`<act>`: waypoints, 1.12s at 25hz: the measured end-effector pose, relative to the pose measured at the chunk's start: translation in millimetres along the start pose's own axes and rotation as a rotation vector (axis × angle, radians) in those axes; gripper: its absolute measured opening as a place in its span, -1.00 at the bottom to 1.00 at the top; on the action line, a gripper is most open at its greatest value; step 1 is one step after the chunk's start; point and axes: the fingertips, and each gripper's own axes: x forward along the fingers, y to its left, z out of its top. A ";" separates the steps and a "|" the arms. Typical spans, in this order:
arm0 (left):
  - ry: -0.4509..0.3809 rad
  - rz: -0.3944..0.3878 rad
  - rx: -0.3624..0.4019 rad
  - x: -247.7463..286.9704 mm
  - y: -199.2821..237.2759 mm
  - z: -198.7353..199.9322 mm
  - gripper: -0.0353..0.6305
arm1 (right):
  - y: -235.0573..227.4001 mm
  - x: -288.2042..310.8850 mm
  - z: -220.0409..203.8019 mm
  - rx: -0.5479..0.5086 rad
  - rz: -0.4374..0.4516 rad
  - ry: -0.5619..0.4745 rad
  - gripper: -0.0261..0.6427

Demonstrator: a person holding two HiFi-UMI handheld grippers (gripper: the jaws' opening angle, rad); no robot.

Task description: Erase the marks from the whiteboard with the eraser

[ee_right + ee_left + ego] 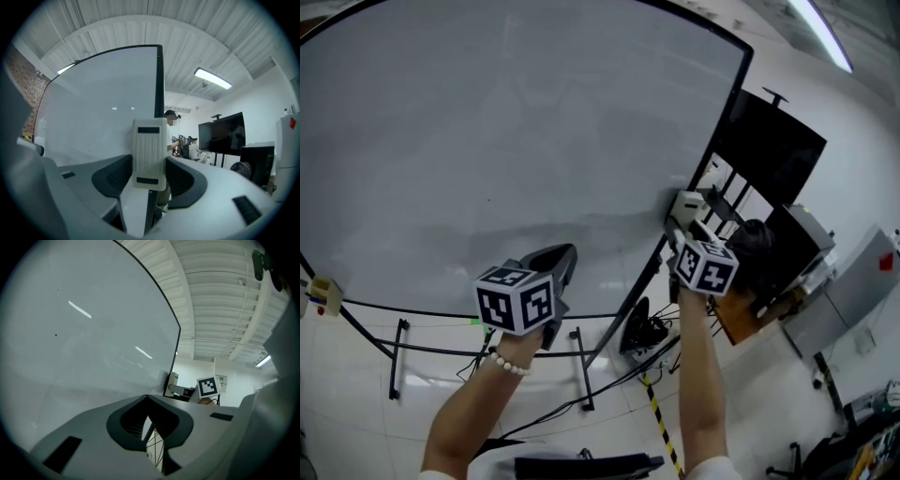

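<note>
**Right jaws clamped on the eraser at the board's edge; left jaws closed on nothing.**

The right gripper (150, 178) grips a white ribbed rectangular plastic eraser (149, 150) upright between its jaws. Just beyond them is the black right-hand frame (159, 79) of the large pale-grey whiteboard (103, 108). The left gripper (149, 423), jaws pressed together and empty, points along the board, with a tiny dark speck (56, 335) ahead and to the left. So close to the frame, the eraser could probably catch on it or slide off the board, and pressing hard might twist it in the jaws.
</note>
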 end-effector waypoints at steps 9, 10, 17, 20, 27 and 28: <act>0.020 0.036 -0.031 -20.5 12.4 -16.4 -0.93 | 6.0 8.6 -53.0 0.038 0.021 0.018 -0.17; 0.020 0.041 -0.033 -24.1 14.1 -17.4 -0.93 | 5.1 9.8 -57.6 0.041 0.016 0.021 -0.17; 0.033 0.083 -0.050 -49.3 35.2 -27.2 -0.93 | 9.6 11.6 -71.7 0.059 -0.016 0.006 -0.17; 0.027 0.096 -0.063 -55.7 42.5 -27.5 -0.93 | 19.0 11.6 -69.3 0.070 -0.005 -0.004 -0.17; 0.015 0.116 -0.075 -70.7 61.4 -25.0 -0.93 | 60.6 12.7 -65.4 0.060 0.014 -0.014 -0.17; 0.012 0.117 -0.075 -73.7 63.1 -24.1 -0.93 | 65.2 12.7 -64.8 0.063 0.015 -0.017 -0.17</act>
